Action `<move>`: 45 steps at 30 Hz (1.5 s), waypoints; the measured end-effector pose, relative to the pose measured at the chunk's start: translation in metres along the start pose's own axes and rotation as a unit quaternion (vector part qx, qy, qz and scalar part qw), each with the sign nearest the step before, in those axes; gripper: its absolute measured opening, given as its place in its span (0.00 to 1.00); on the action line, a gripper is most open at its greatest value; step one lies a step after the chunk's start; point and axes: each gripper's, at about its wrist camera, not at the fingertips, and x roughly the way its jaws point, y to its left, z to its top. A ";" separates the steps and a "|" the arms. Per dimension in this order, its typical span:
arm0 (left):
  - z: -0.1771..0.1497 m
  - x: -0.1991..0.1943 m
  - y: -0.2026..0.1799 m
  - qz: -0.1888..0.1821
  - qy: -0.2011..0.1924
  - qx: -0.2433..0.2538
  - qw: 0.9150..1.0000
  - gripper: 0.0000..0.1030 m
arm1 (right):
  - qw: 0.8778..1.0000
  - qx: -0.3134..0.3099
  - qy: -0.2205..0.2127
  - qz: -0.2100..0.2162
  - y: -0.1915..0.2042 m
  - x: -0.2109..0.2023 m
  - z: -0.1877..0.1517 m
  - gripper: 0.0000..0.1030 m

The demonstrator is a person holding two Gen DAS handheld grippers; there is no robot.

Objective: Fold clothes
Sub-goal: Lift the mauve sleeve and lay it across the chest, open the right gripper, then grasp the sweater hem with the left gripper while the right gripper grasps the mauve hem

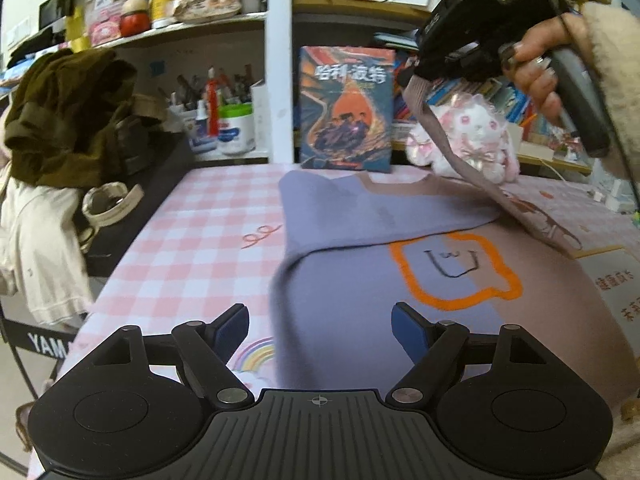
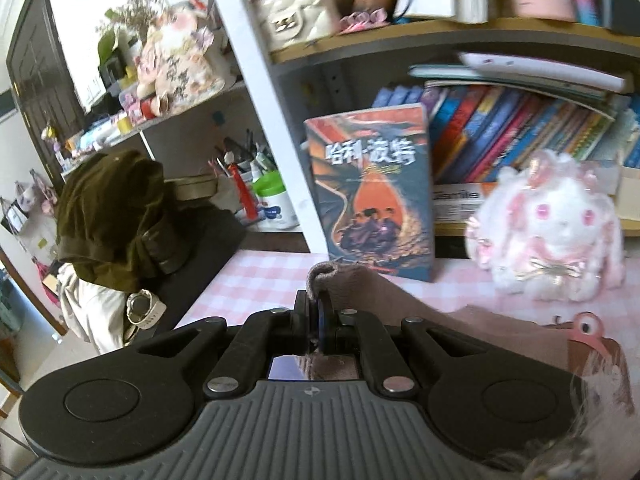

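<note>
A lilac and brown sweater (image 1: 360,304) lies spread on the pink checked desk (image 1: 192,248), one purple part folded over its upper half. The right tongs (image 2: 316,320) are pinched tight on a brown edge of the sweater, lifting it off the desk in front of a book (image 1: 346,108) and a plush rabbit (image 1: 480,136). The left tongs (image 1: 320,332) hover wide apart above the sweater's near end, gripping nothing.

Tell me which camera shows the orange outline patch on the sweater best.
The left wrist view: the orange outline patch lies in full sight on the purple and mauve knitted sweater. The right wrist view shows only the sweater's mauve edge clamped in the right hand-held gripper, no patch.
</note>
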 end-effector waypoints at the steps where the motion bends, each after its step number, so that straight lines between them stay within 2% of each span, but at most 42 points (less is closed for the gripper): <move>1: -0.001 -0.001 0.003 0.002 0.002 0.000 1.000 0.78 | 1.000 -0.002 0.005 -0.005 0.003 0.010 0.000 0.04; 8: -0.003 0.000 0.013 0.011 0.012 -0.011 1.000 0.79 | 0.999 -0.004 0.038 -0.038 0.007 0.060 -0.010 0.04; 11: -0.004 0.001 0.017 0.015 0.015 -0.016 1.000 0.79 | 0.998 -0.002 0.050 -0.037 0.006 0.073 -0.014 0.05; 14: -0.004 0.002 0.020 0.019 0.019 -0.021 0.999 0.79 | 0.998 0.007 0.055 -0.006 0.006 0.078 -0.016 0.23; 15: -0.005 0.002 0.021 0.020 0.021 -0.022 0.999 0.79 | 0.999 0.008 0.052 0.001 0.006 0.075 -0.016 0.36; 18: -0.005 0.002 0.025 0.024 0.024 -0.027 0.999 0.79 | 0.999 0.008 0.041 0.013 0.005 0.065 -0.015 0.37; 24: -0.008 0.007 0.032 0.025 0.036 -0.043 0.998 0.78 | 0.999 0.013 0.042 -0.016 -0.019 0.024 -0.033 0.38; 33: -0.012 0.018 0.031 0.016 0.063 -0.053 0.996 0.78 | 0.990 0.034 0.097 -0.101 -0.068 -0.057 -0.124 0.38; 39: -0.016 0.010 0.011 0.009 0.064 -0.036 0.997 0.78 | 0.981 0.072 0.108 -0.144 -0.087 -0.107 -0.177 0.39; 45: -0.026 -0.007 -0.014 0.026 0.070 -0.032 0.997 0.78 | 0.980 0.070 0.102 -0.158 -0.088 -0.151 -0.212 0.47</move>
